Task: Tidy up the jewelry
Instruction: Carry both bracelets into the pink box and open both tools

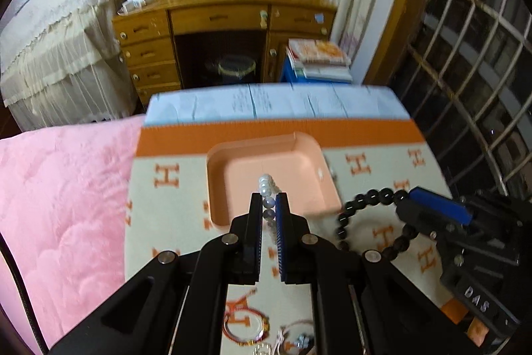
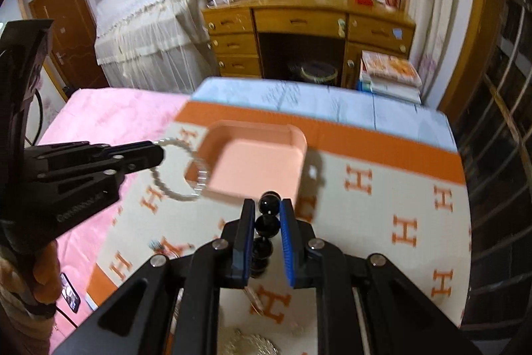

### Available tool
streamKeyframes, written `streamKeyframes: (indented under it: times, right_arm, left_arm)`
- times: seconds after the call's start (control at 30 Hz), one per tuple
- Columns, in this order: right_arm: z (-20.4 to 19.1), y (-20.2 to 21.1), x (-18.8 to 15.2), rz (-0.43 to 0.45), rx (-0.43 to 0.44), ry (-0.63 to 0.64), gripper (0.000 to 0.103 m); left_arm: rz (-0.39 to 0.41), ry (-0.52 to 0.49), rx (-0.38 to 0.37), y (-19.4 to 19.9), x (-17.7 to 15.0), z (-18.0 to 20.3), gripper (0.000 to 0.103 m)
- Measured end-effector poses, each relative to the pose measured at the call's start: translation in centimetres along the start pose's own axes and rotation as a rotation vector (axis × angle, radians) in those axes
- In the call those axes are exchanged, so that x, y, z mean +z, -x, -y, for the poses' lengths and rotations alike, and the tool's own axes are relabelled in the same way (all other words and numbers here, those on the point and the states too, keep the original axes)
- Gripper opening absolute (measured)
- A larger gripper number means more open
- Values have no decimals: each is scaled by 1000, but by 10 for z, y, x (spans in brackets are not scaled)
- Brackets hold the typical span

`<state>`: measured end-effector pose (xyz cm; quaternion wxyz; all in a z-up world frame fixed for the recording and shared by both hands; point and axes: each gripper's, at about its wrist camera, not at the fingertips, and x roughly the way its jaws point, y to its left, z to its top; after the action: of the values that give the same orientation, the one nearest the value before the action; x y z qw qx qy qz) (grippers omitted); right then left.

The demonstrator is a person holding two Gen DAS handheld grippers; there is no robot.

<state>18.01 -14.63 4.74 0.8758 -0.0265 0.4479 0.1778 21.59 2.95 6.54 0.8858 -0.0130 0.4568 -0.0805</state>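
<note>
Left wrist view: the left gripper [image 1: 268,205] is closed to a narrow gap on a pearl bracelet [image 1: 267,185], held edge-on above the near wall of the pink tray [image 1: 219,188], presumably so the loop can be lowered inside. To its right, the right gripper [image 1: 410,197] pinches a black bead bracelet [image 1: 365,200], whose full ring hangs open above the orange-and-cream H-patterned cloth [image 1: 166,175]. More jewelry [image 1: 246,326] lies on the cloth beneath the fingers, not yet sorted. Right wrist view: here the black bead bracelet [image 2: 267,222] appears only as a stacked column between nearly closed jaws of the right gripper [image 2: 268,208], while the pearl bracelet [image 2: 181,168] shows as a full loop hanging at the tray's [image 2: 252,132] left corner from the left gripper [image 2: 158,152]. The tray looks empty in both views.
</note>
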Motion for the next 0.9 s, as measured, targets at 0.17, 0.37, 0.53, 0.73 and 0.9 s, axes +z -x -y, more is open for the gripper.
streamKeyframes:
  times: [0.17, 0.37, 0.53, 0.73, 0.9]
  right_arm:
    - [-7, -4, 39, 36, 41, -30, 15]
    - [-4, -43, 70, 9, 78, -82, 15]
    - [2, -85, 73, -64, 115, -131, 15]
    - [5, -118, 61, -148, 104, -136, 16]
    - [5, -113, 45, -134, 42, -80, 16]
  left_arm:
    - [38, 30, 17, -9, 27, -10, 5]
    - [-12, 79, 15, -56, 31, -32, 5]
    - [-74, 91, 14, -101, 23, -43, 5]
    - [-138, 61, 25, -138, 7, -45, 34]
    - [-81, 22, 70, -131, -9, -41, 71]
